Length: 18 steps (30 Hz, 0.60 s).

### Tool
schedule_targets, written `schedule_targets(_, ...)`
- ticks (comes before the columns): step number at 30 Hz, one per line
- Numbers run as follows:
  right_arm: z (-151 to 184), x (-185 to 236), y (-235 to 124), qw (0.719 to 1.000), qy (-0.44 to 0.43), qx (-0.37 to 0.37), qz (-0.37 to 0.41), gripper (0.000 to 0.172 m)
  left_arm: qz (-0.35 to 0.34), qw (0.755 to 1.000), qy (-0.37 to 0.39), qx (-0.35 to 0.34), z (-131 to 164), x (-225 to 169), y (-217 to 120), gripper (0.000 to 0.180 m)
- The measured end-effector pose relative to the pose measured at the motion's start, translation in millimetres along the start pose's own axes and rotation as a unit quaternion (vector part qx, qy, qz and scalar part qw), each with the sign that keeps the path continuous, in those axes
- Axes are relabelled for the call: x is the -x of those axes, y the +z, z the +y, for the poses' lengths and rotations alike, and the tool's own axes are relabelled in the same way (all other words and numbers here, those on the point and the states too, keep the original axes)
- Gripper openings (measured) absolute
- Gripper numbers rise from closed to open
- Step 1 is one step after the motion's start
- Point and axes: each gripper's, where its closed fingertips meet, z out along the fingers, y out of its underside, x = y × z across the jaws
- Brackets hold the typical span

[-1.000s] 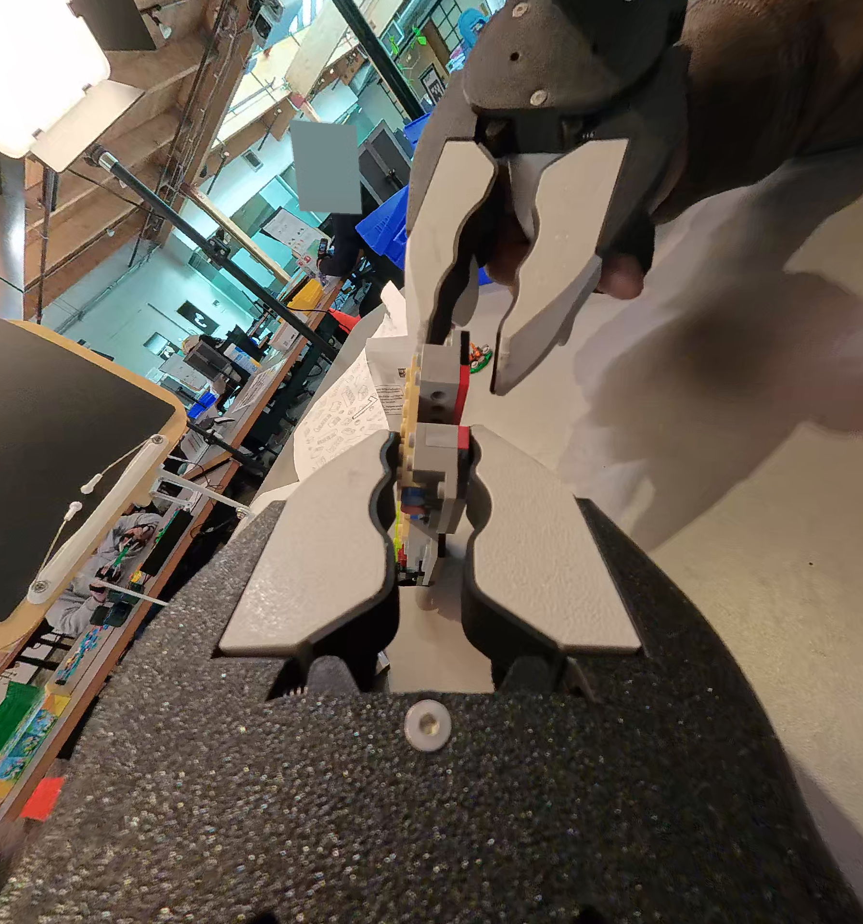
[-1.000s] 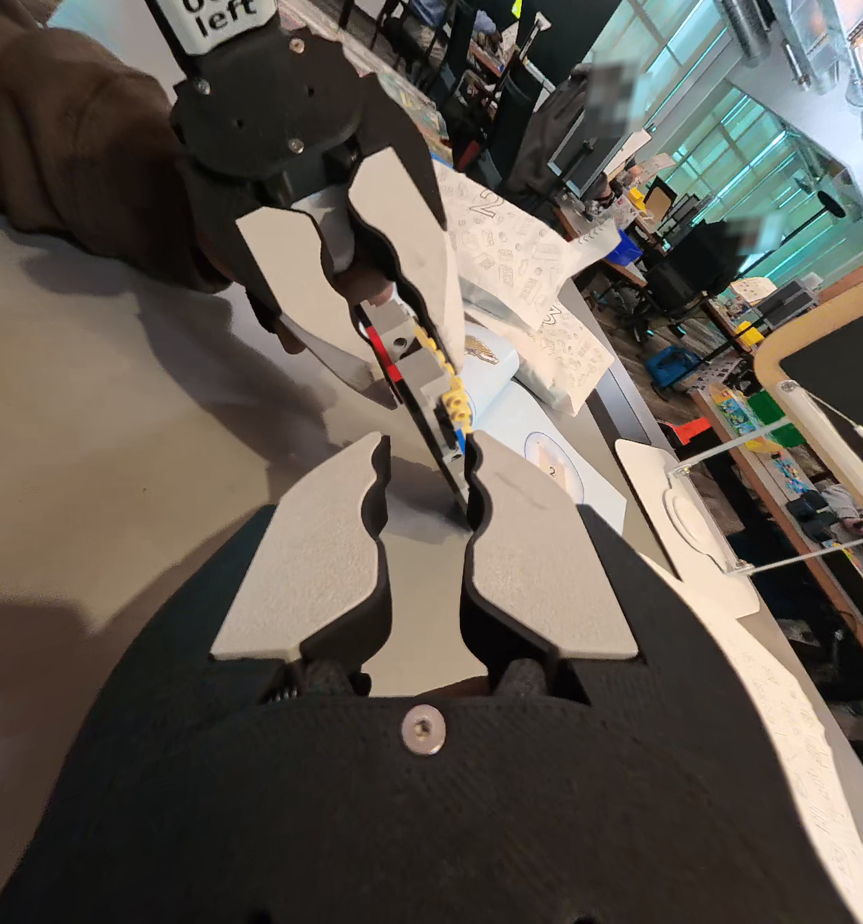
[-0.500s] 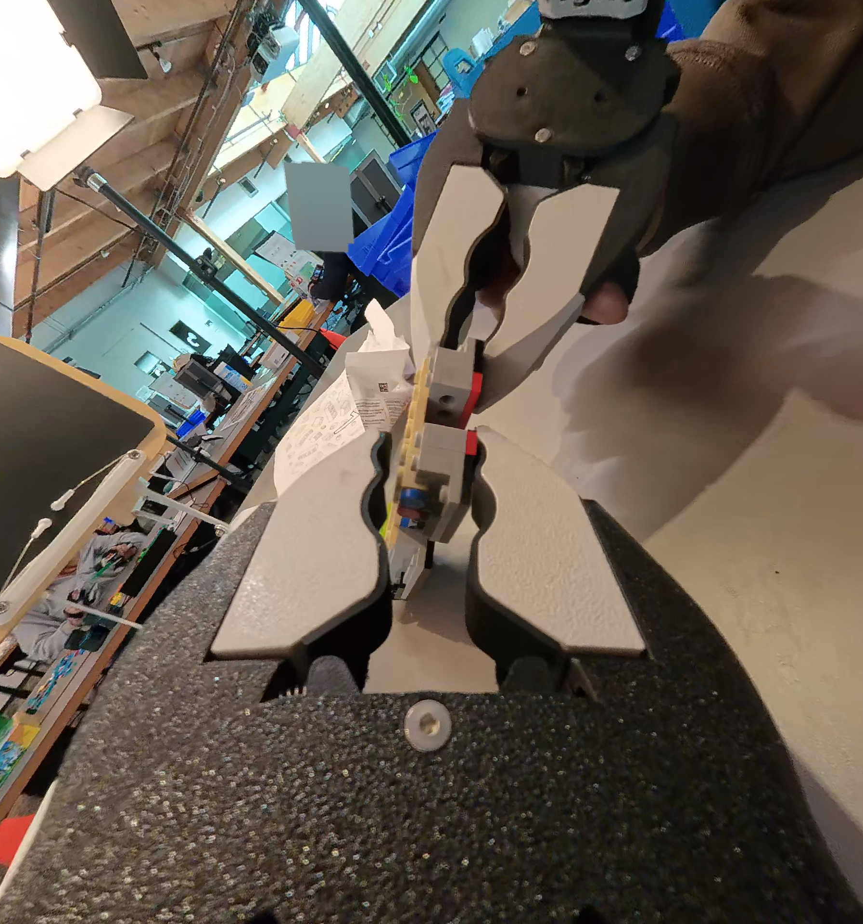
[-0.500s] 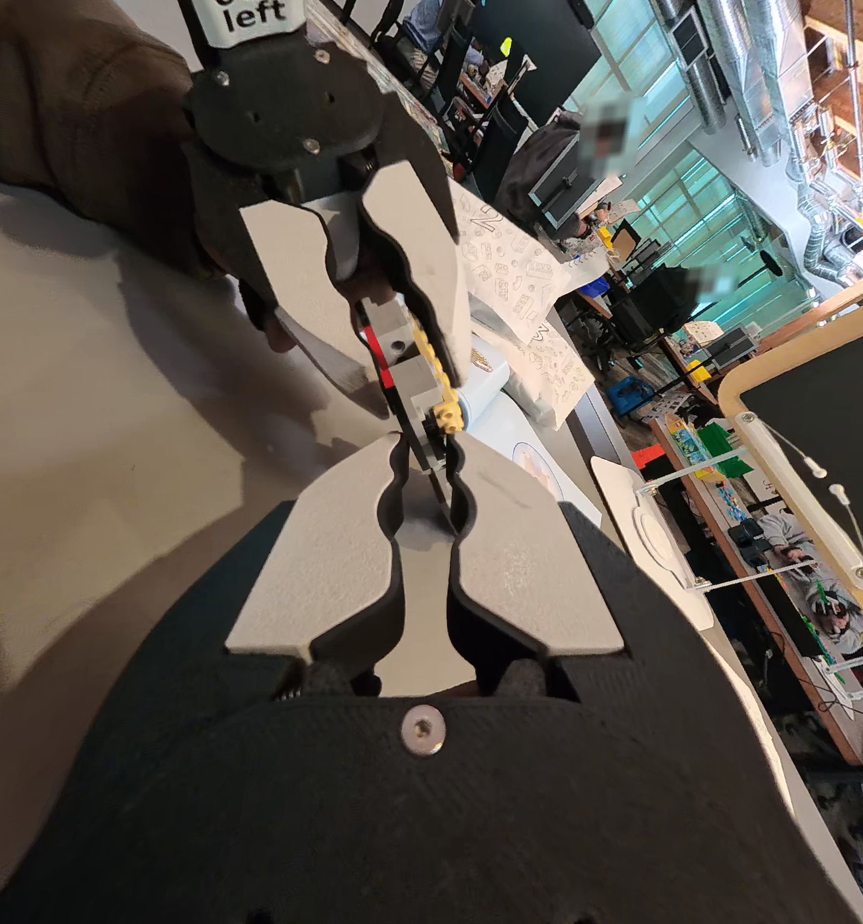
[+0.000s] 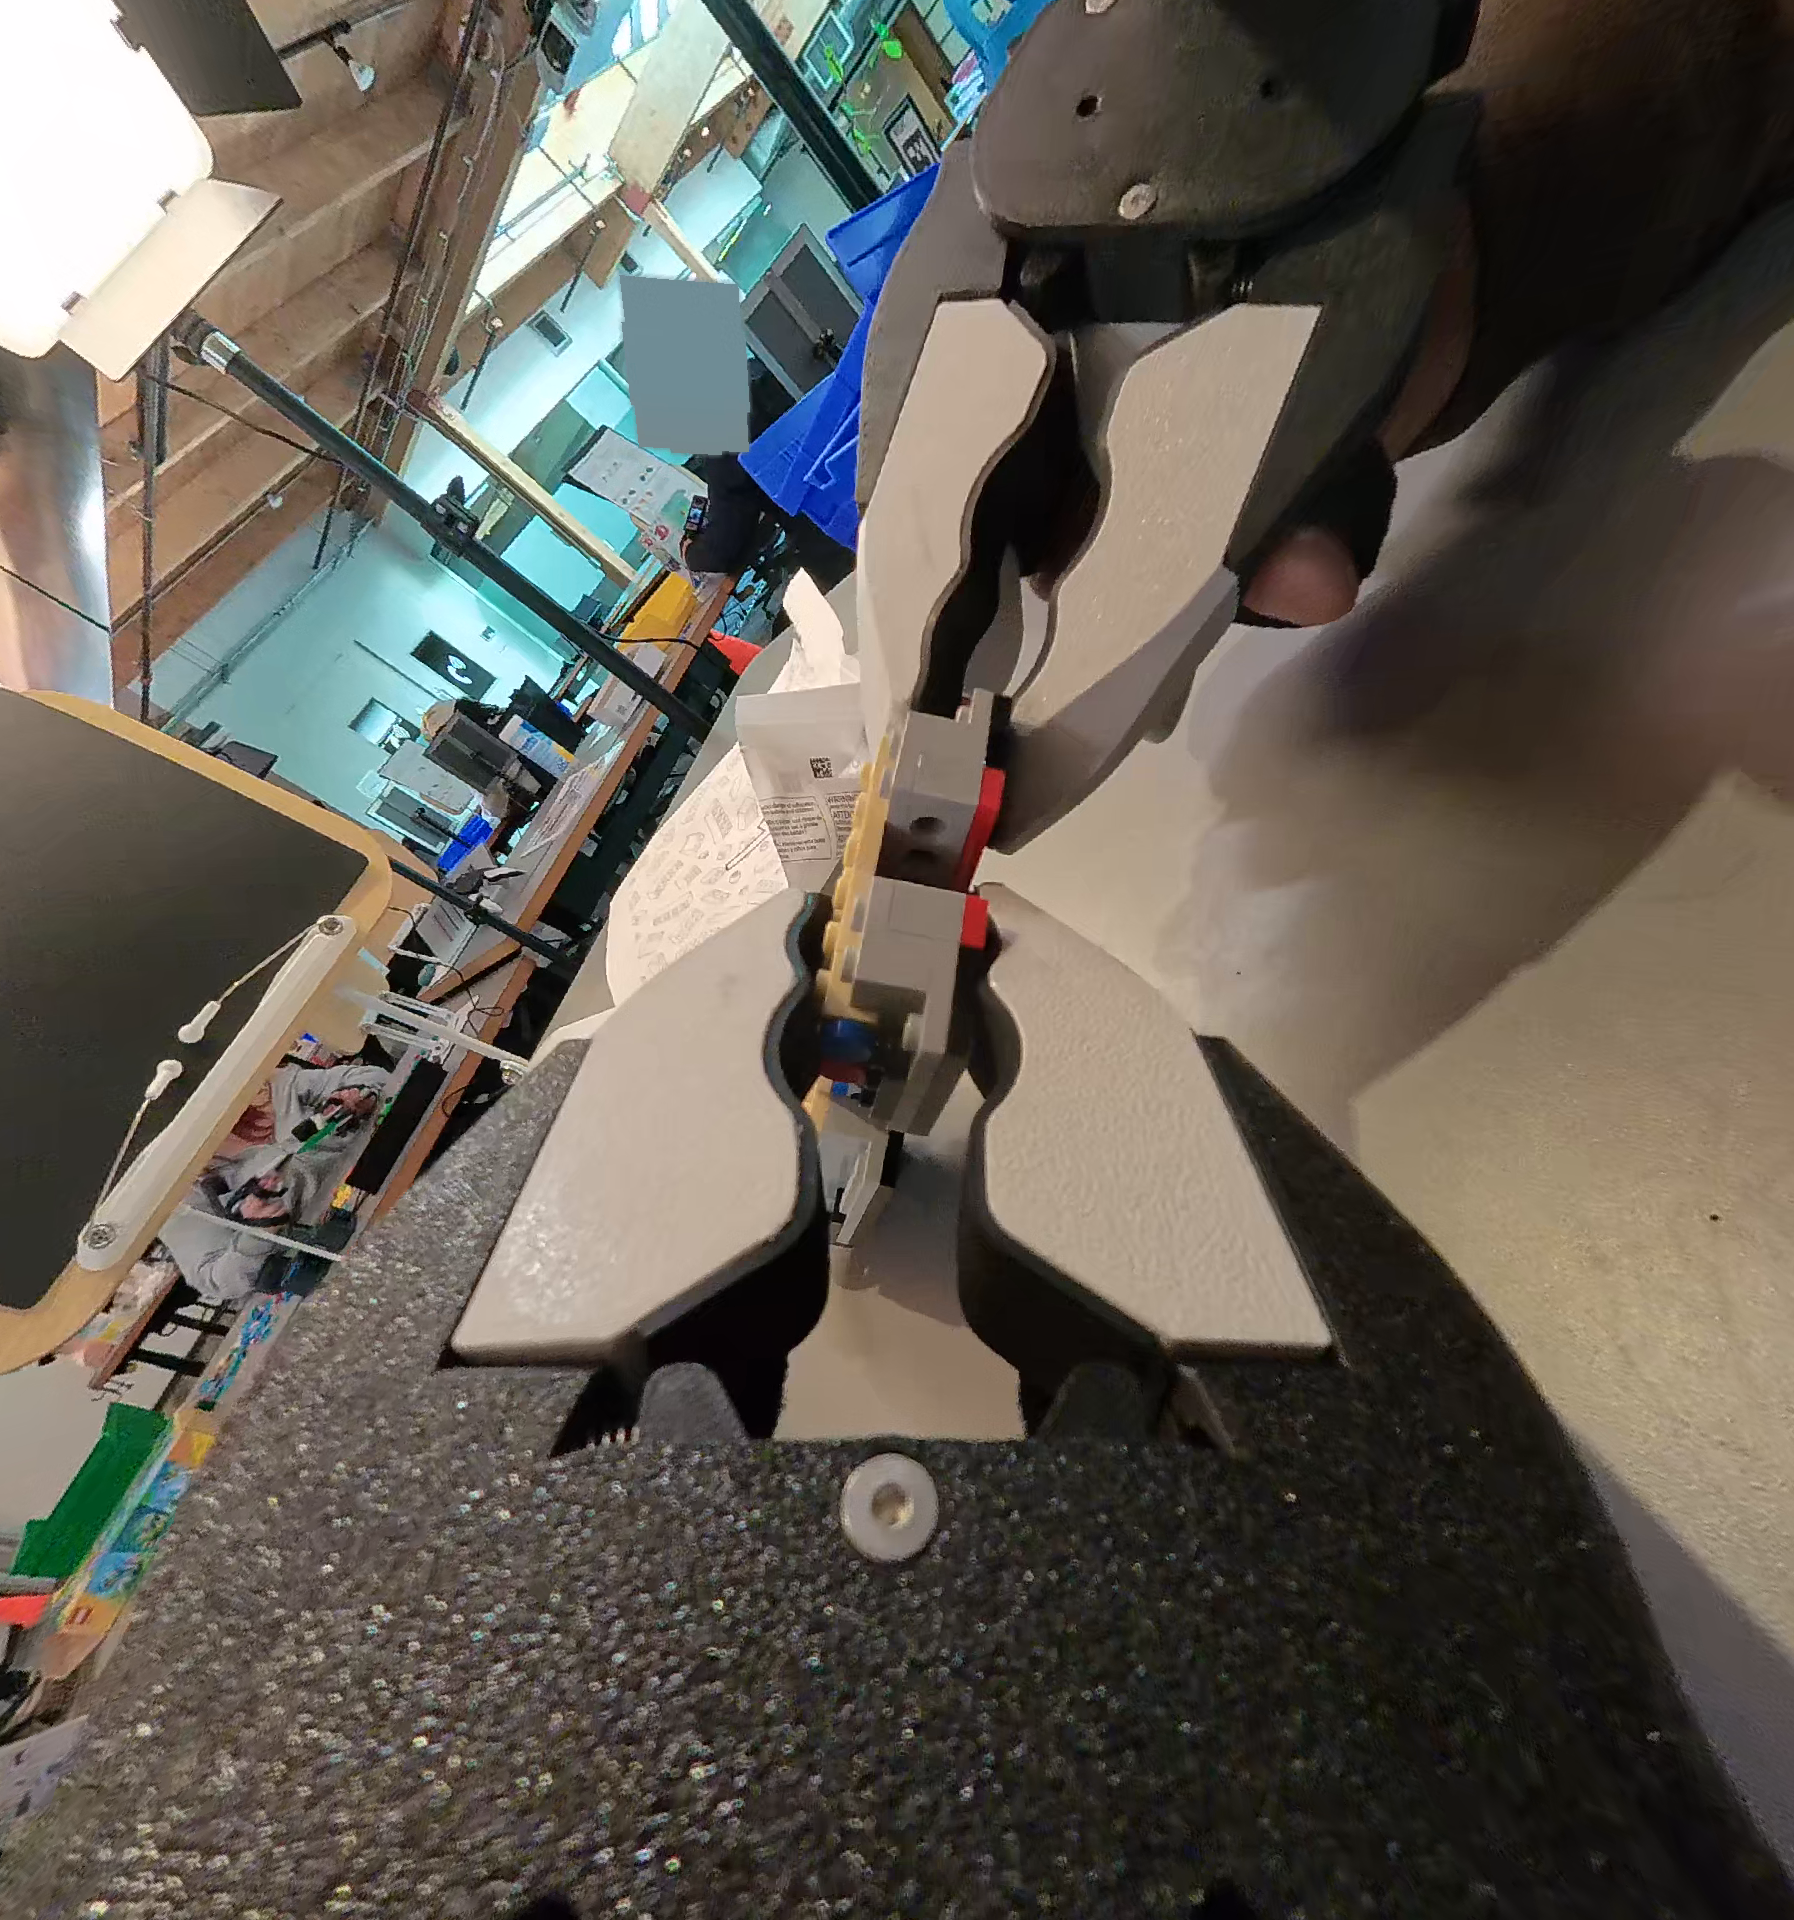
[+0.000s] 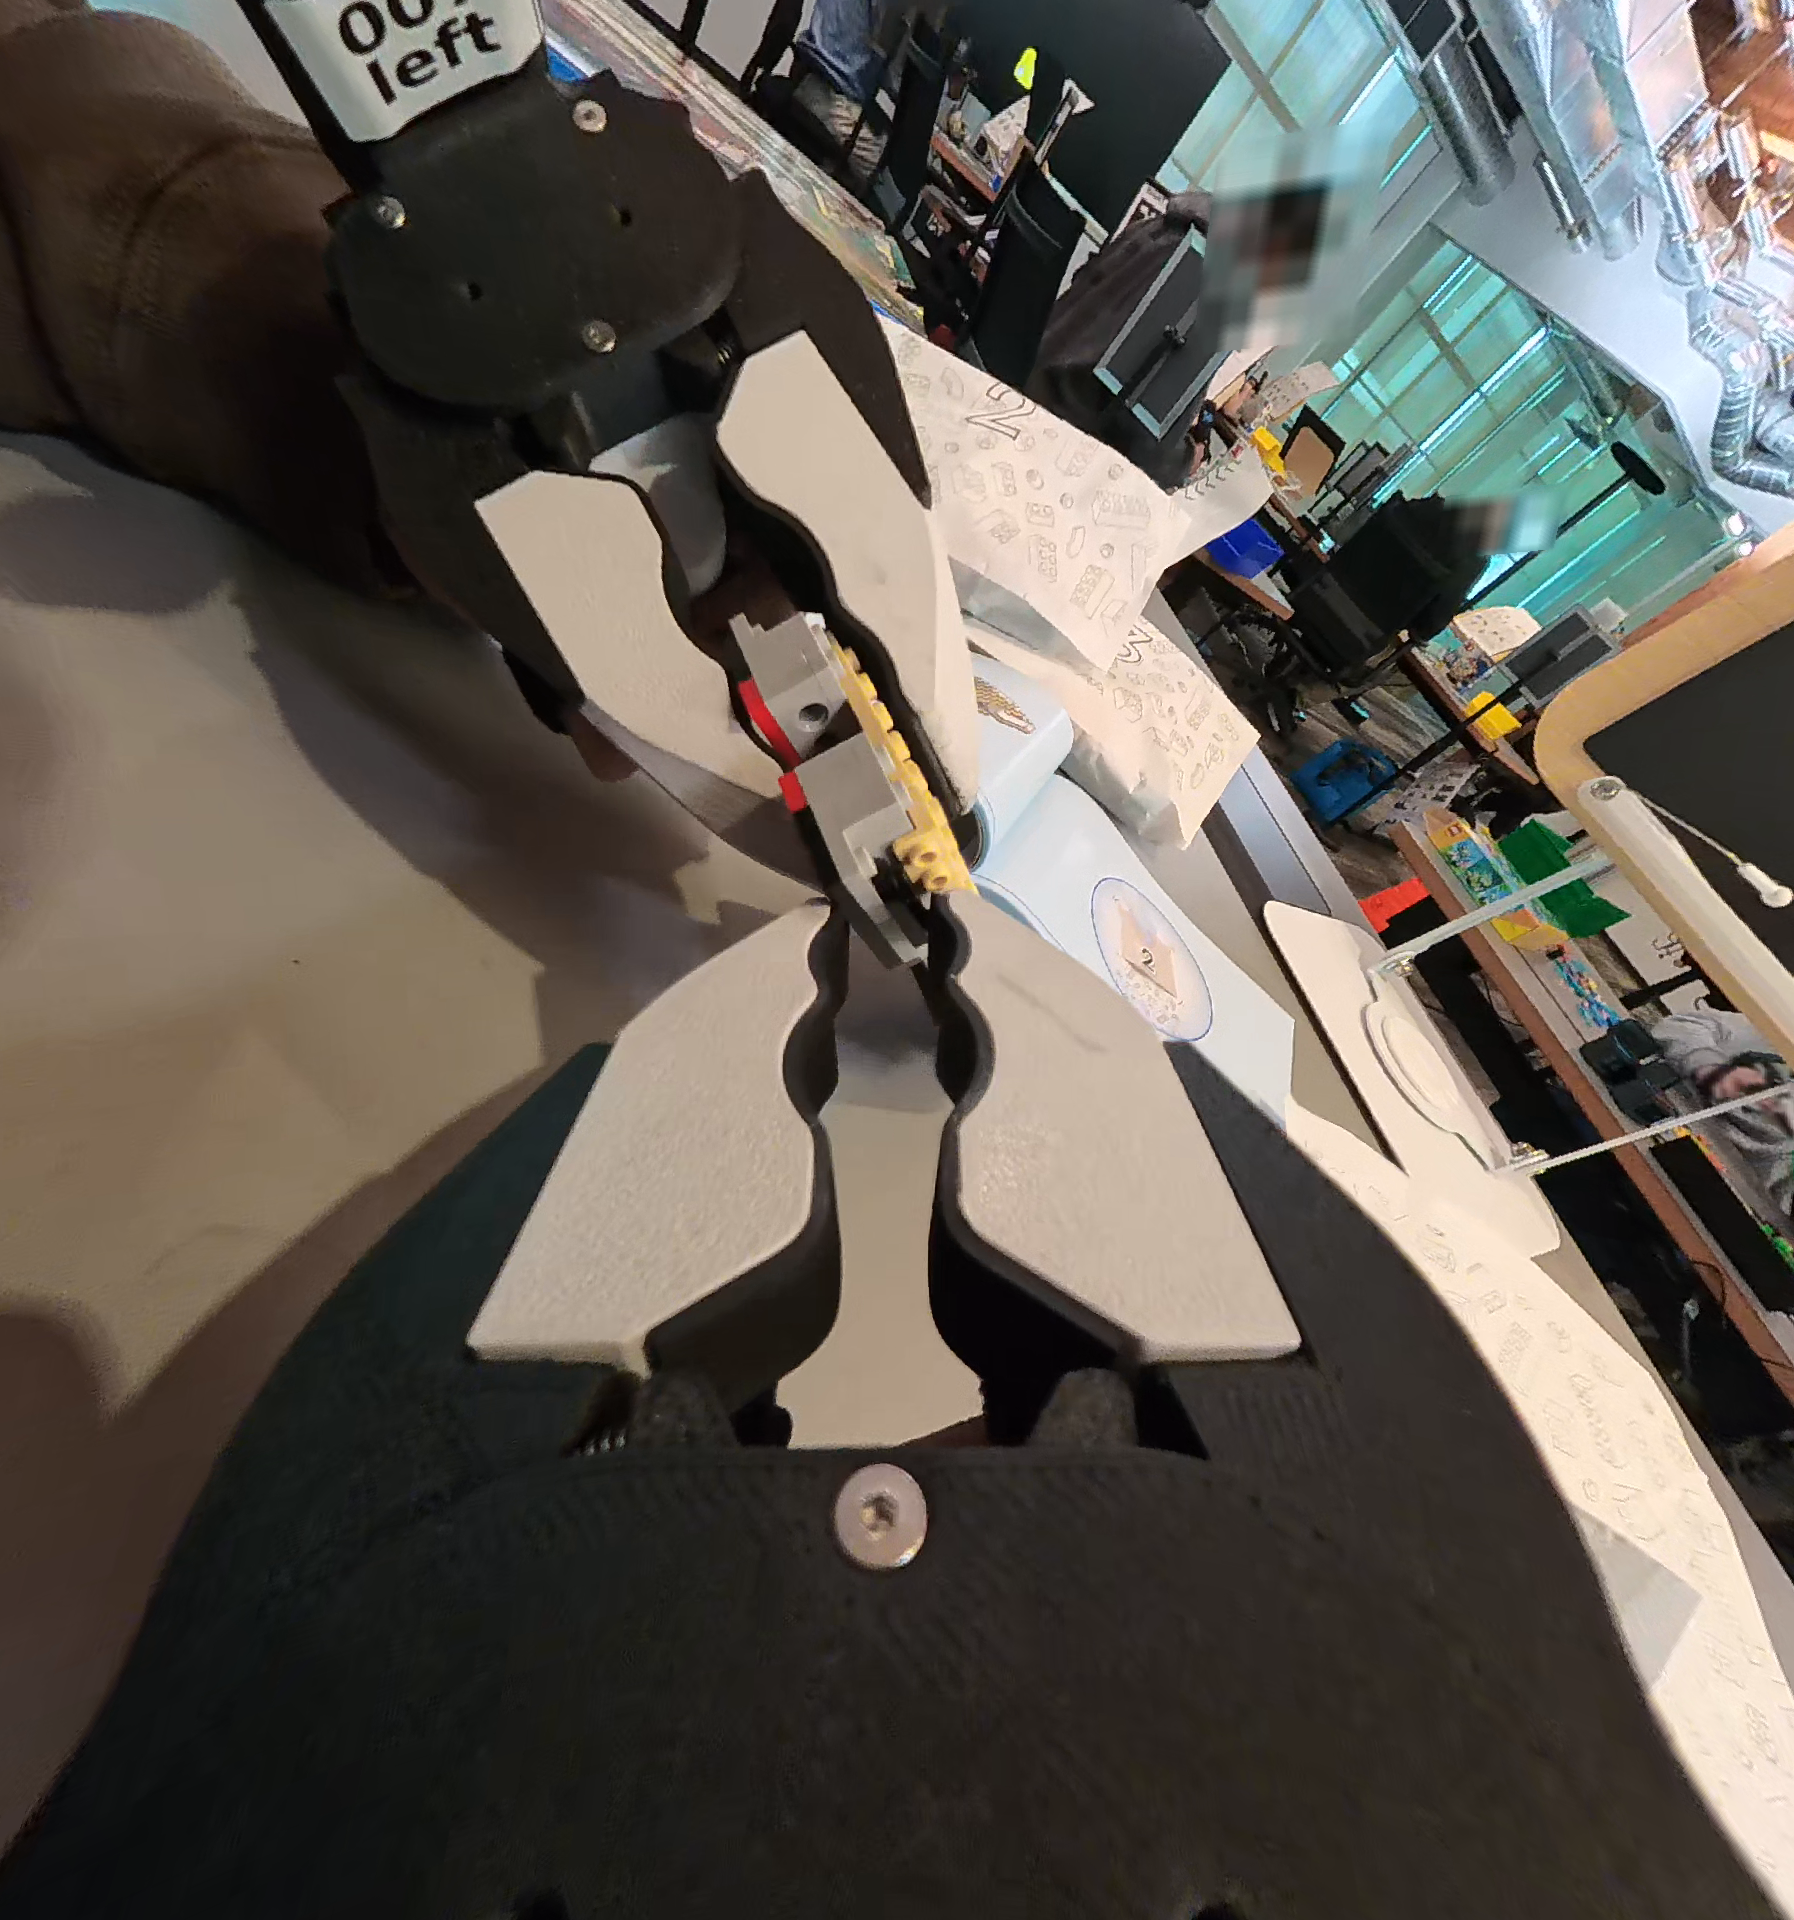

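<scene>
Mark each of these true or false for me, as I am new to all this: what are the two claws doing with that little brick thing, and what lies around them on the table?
1. Both claws grip the same brick assembly. True: the left claw and the right claw each pinch an end of the grey, yellow and red brick assembly.
2. The brick assembly lies flat on the table. False: it is held up above the table between the claws.
3. The assembly has a yellow studded strip along one side. True.
4. The booklet on the table is bright red. False: the booklet is light blue.
5. White printed paper bags lie beyond the claws. True.
</scene>
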Motion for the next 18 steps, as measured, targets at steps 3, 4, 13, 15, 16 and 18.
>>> schedule_targets(3, 1.2, 2.5, -0.6, 1.000, 0.004, 0.000, -0.008, 0.015, 0.002, 1.000, 0.012, 0.001, 0.6, -2.3, -0.1, 0.024)
schedule_targets(4, 2.2, 4.4, -0.8, 1.000, 0.009, 0.000, -0.018, 0.016, 0.004, 1.000, 0.021, 0.002, 1.3, -4.1, 0.0, 0.024)
schedule_targets(13, 16.8, 36.1, -17.3, 0.947, 0.224, 0.009, -0.232, 0.030, 0.032, 0.986, 0.164, 0.028, 8.5, -33.9, 3.2, 0.024)
schedule_targets(15, 21.2, 36.6, -18.5, 0.931, 0.265, 0.015, -0.249, 0.033, 0.033, 0.982, 0.182, 0.030, 9.4, -36.4, 3.0, 0.024)
schedule_targets(16, 22.5, 37.1, -18.3, 0.927, 0.278, 0.019, -0.253, 0.035, 0.034, 0.980, 0.192, 0.031, 9.8, -38.0, 3.2, 0.023)
schedule_targets(18, 19.8, 38.8, -17.8, 0.920, 0.291, 0.017, -0.260, 0.040, 0.039, 0.975, 0.214, 0.036, 11.3, -43.1, 4.4, 0.023)
